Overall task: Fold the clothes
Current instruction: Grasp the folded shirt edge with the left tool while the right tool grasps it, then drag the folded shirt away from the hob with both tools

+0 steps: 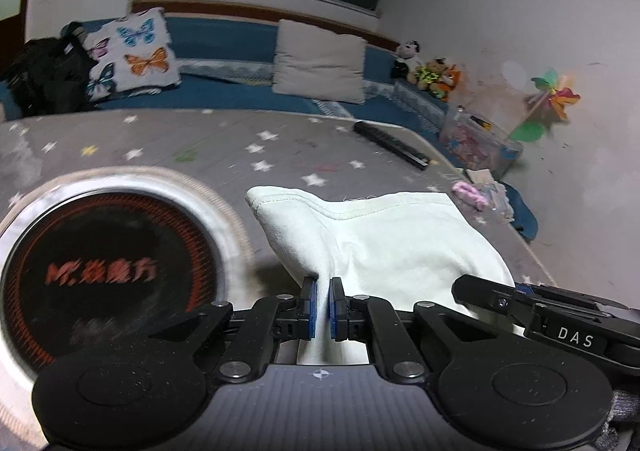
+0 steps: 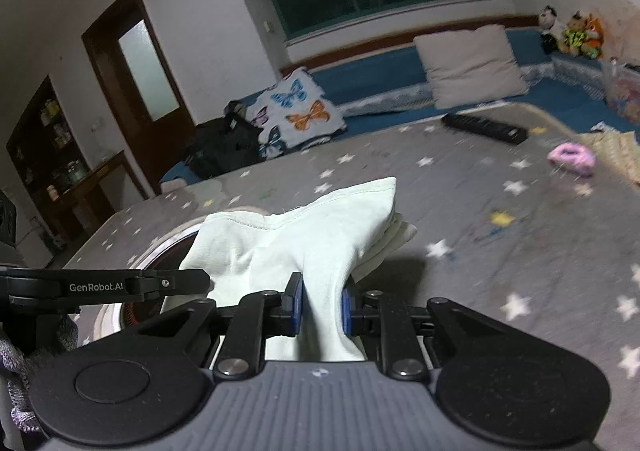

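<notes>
there, pale garment between both grippers

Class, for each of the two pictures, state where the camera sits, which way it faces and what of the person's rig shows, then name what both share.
Left wrist: sits behind the left gripper, facing the pale green garment pinched in it, the round heater plate and the window wall; the right gripper enters beside it.
Right wrist: sits behind the right gripper, shut on the garment, facing the door; the left gripper enters.
Shared: garment, butterfly pillow, black remote.
</notes>
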Motion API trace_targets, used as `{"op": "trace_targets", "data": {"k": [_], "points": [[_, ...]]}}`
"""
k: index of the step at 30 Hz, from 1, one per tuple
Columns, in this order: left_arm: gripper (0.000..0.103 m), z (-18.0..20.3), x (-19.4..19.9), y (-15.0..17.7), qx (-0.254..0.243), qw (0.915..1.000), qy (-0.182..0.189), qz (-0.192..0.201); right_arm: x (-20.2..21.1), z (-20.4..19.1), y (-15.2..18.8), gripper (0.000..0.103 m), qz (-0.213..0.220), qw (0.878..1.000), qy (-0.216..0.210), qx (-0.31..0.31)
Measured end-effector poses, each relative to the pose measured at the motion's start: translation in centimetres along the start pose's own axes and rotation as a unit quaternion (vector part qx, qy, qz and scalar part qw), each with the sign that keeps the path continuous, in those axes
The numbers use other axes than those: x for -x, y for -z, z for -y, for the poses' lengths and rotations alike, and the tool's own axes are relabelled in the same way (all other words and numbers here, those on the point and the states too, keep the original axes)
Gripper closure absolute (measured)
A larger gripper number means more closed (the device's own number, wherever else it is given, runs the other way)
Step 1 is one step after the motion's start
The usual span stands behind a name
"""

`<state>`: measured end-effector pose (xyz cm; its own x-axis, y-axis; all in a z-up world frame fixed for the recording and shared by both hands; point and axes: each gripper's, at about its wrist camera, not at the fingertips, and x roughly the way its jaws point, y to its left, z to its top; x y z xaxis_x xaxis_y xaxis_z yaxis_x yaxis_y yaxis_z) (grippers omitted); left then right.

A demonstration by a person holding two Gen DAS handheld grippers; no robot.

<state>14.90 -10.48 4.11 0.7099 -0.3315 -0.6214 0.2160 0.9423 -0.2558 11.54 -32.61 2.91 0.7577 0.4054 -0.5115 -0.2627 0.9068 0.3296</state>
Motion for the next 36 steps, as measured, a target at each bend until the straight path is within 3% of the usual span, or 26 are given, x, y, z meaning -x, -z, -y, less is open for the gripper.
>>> {"op": "trace_targets", "data": {"k": [16,36], "points": [[0.096,5.7,-5.0,-3.7,-0.032,0.9991,0.027,-0.011,2.1,4.3,-4.3,0.086,0.028,0.997,0.065,0.021],[0.096,9.2,-11.3,-3.1,-0.057,0.9957,0.032,-0.066,0.4,10.2,-3.7,0.086,-0.002,0.993,0.118,-0.004]]}}
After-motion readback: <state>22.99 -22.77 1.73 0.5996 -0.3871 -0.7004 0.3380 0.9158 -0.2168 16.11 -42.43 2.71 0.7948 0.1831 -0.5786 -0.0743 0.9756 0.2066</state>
